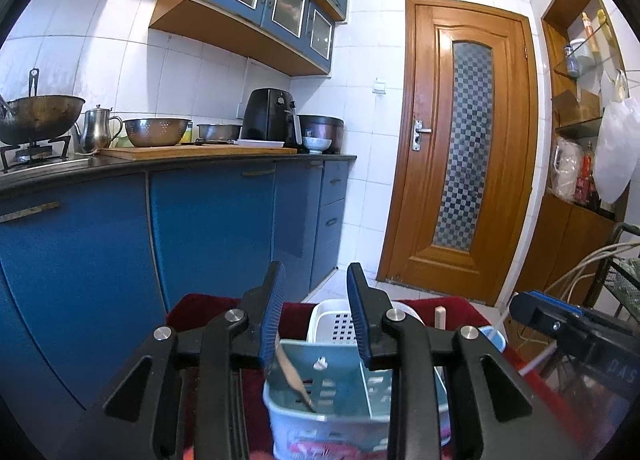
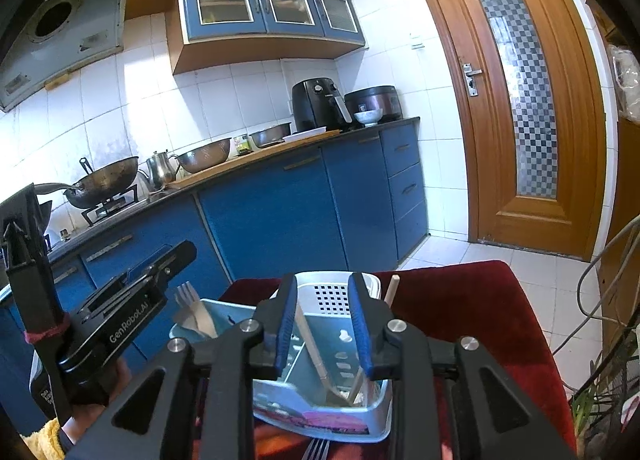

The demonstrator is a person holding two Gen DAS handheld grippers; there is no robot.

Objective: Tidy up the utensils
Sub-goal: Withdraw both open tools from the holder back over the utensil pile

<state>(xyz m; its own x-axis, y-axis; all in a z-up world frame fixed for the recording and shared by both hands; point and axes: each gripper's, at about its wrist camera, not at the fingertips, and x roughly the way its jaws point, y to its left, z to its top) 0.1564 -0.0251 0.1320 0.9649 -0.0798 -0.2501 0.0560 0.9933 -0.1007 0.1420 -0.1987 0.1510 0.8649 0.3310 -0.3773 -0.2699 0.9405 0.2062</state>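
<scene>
A light blue utensil caddy (image 1: 340, 364) (image 2: 312, 420) stands on a red cloth. My left gripper (image 1: 317, 272) hangs just above it, open; a wooden utensil (image 1: 294, 376) leans in the caddy below the left pad, free of any grip. My right gripper (image 2: 322, 280) is open over the caddy's other compartment. A wooden chopstick (image 2: 316, 352) leans there beside the left pad, with a second chopstick (image 2: 356, 384) lower down. A wooden fork (image 2: 190, 300) sticks up from the left compartment. Each view shows the other gripper at its edge.
A white perforated basket (image 1: 332, 320) (image 2: 332, 292) stands behind the caddy with a wooden stick (image 2: 391, 292) in it. A metal fork (image 2: 316, 452) lies on the red cloth (image 2: 460, 300) in front. Blue kitchen cabinets (image 1: 200, 228) and a wooden door (image 1: 460, 148) lie beyond.
</scene>
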